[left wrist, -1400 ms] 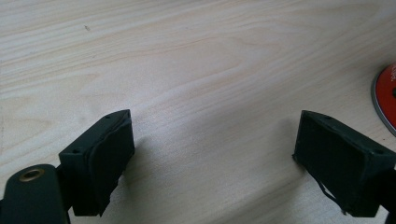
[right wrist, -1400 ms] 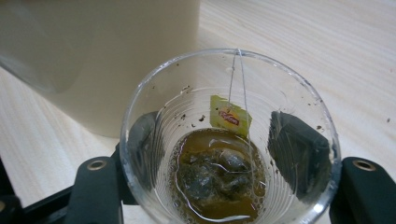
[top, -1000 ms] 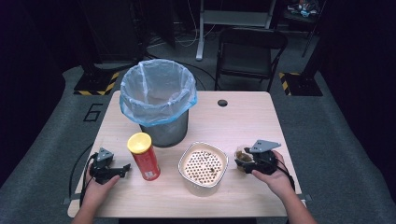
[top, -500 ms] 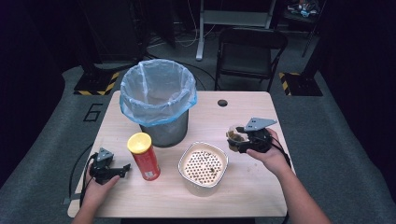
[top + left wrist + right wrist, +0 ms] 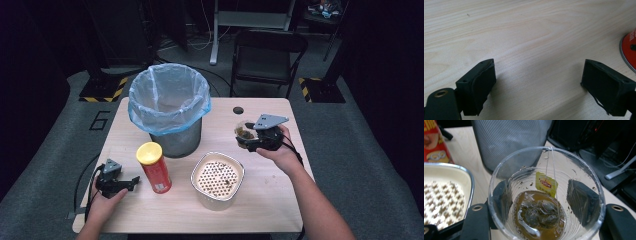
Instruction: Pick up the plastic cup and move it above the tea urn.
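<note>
A clear plastic cup [image 5: 544,202] holds brown tea and used tea bags with a yellow tag. My right gripper [image 5: 544,202] is shut on the cup [image 5: 245,133], holding it above the table right of the bin, and my right gripper [image 5: 248,137] points left in the high view. A mesh bin with a blue liner [image 5: 169,107] stands at the back left. A white strainer bowl [image 5: 217,178] sits in the middle front. My left gripper [image 5: 134,182] rests on the table, open and empty, left of a red chip can [image 5: 154,166]. Its pads [image 5: 482,83] stand wide apart over bare wood.
The wooden table [image 5: 260,200] has a round cable hole [image 5: 238,110] near its back edge. A black folding chair [image 5: 267,57] stands behind the table. The chip can's base [image 5: 629,50] shows at the right edge of the left gripper view.
My right gripper has lifted the cup off the table and carried it back and left, toward the bin. The left gripper has stayed where it was.
</note>
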`<state>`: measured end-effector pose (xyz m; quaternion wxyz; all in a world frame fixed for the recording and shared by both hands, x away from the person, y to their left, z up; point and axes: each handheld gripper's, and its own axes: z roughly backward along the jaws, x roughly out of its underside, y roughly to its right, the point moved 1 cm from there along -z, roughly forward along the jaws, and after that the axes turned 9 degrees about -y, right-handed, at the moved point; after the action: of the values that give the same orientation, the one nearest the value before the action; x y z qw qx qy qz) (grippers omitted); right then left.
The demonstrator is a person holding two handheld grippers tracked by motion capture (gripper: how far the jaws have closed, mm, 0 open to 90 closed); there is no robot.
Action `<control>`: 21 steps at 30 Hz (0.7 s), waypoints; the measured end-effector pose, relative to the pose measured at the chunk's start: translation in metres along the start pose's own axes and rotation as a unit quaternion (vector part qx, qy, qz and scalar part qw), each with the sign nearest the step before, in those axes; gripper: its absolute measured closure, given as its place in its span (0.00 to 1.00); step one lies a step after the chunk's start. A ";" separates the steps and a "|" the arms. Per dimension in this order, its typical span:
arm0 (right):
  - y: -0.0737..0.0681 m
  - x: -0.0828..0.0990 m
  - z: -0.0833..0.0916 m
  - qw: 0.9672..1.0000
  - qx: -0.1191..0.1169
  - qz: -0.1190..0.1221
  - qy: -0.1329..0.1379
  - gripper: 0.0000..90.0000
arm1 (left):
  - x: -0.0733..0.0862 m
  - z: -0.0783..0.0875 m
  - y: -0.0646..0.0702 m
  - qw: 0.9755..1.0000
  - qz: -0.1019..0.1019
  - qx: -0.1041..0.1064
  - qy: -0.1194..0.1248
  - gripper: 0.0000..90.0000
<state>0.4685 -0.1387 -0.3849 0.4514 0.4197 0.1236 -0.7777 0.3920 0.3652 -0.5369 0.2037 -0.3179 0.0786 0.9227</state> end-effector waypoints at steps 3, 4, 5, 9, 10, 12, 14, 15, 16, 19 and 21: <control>0.000 -0.003 -0.001 1.000 -0.005 0.000 0.014 0.40 | 0.000 0.000 0.000 1.000 0.000 0.000 0.000 0.13; -0.001 -0.003 -0.002 1.000 -0.005 0.003 0.018 0.40 | 0.000 -0.001 0.001 1.000 0.002 -0.003 0.005 0.13; -0.001 -0.004 -0.003 1.000 -0.007 0.008 0.019 0.40 | 0.000 -0.001 0.001 1.000 0.002 -0.003 0.005 0.13; -0.007 -0.003 -0.007 0.999 -0.012 0.032 0.007 0.40 | 0.000 -0.001 0.001 1.000 0.002 -0.003 0.005 0.13; -0.007 -0.003 -0.007 0.999 -0.012 0.032 0.007 0.40 | 0.000 -0.001 0.001 1.000 0.002 -0.003 0.005 0.13; -0.011 -0.004 -0.008 0.999 -0.011 0.051 0.006 0.41 | 0.000 -0.001 0.001 1.000 0.003 -0.004 0.004 0.13; -0.014 -0.006 -0.008 0.998 -0.009 0.066 0.003 0.41 | 0.000 -0.001 0.001 1.000 0.002 -0.004 0.004 0.13; -0.016 -0.008 -0.008 0.997 -0.008 0.072 0.002 0.41 | 0.000 -0.001 0.001 1.000 0.004 -0.004 0.005 0.13; -0.017 -0.009 -0.007 0.997 -0.006 0.080 0.003 0.41 | 0.000 -0.001 0.001 1.000 0.004 -0.004 0.005 0.13; -0.023 -0.014 -0.007 0.994 0.004 0.109 0.007 0.41 | 0.000 -0.001 0.001 1.000 0.002 -0.007 0.004 0.13; -0.026 -0.016 -0.007 0.992 0.010 0.126 0.008 0.41 | 0.000 -0.001 0.001 1.000 0.002 -0.007 0.004 0.13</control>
<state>0.4553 -0.1103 -0.3819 0.5407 0.4422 0.0658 -0.7126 0.3919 0.3644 -0.5374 0.1996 -0.3233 0.0733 0.9221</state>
